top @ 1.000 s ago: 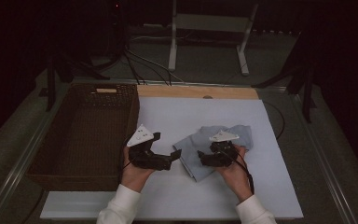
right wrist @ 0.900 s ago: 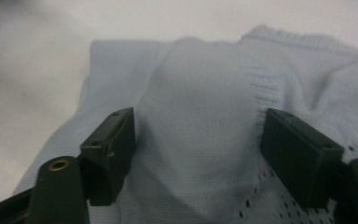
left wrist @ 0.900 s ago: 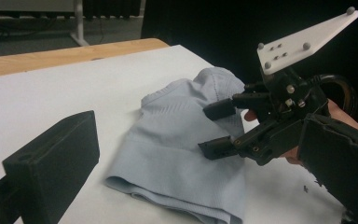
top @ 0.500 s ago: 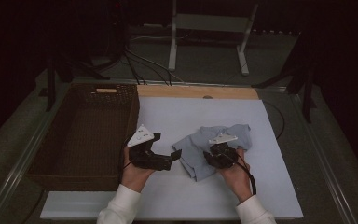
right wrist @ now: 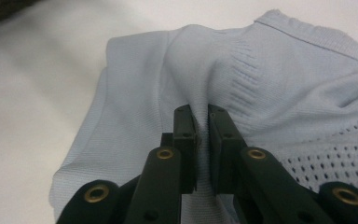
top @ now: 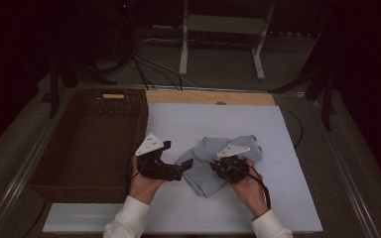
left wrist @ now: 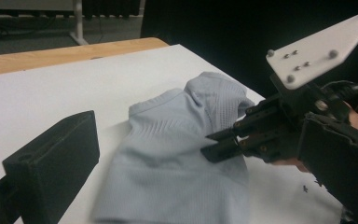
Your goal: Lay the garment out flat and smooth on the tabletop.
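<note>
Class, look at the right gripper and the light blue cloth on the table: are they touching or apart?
Touching. In the right gripper view the right gripper has just closed its jaws on a pinched fold of the light blue cloth, with fabric pressed between them.

1 cloth, 1 basket, 2 grippers: left, right.

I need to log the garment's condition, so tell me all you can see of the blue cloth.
The cloth is pale blue knit, ribbed in places, with a panel of small holes and a hemmed edge. It lies crumpled on the white mat, right of the basket. The right gripper, whose jaws have just been closing, pinches a raised fold of it. The left gripper sits at its left edge.
</note>
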Demonstrator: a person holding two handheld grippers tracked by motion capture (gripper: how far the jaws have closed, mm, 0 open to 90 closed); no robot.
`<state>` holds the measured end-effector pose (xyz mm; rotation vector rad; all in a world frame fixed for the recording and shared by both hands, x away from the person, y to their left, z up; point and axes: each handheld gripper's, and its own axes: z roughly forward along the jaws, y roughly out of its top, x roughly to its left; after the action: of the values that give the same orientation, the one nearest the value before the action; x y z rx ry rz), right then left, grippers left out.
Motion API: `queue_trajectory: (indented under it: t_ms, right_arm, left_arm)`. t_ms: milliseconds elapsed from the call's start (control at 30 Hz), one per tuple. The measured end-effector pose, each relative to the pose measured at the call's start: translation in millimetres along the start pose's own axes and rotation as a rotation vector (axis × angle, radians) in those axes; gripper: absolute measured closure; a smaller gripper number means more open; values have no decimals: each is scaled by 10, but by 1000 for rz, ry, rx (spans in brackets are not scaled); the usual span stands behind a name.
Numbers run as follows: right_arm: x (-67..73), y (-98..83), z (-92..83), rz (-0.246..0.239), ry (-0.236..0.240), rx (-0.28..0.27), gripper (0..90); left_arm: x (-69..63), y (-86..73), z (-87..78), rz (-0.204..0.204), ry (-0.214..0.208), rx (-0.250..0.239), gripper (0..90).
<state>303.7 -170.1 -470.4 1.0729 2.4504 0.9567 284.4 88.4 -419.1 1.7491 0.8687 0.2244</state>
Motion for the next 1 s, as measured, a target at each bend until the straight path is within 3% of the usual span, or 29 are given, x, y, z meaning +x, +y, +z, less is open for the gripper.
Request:
queue_trajectory:
  t_ms: [133,233,367,800,1000]
  right_arm:
    - [89,19,-8,-32,52,-10,838]
    - [122,4,-35,-55,52,-10,837]
    - [64,-67,-131,-40,56,-16,835]
    - [-97,-346,-434,-55,53,-16,823]
    - [-286,-517,-612,-41,22,-9,812]
  left_arm:
    - [-2,0,-1,0,-1,-1,1]
    - [-1,2,-7,-1,-3,-4,1]
    - [7,5,-15,-1,-2,-8,1]
    - [1,3,-11,-3,-3,-5,1]
    - [-3,3,-9,-4,-5,-5,2]
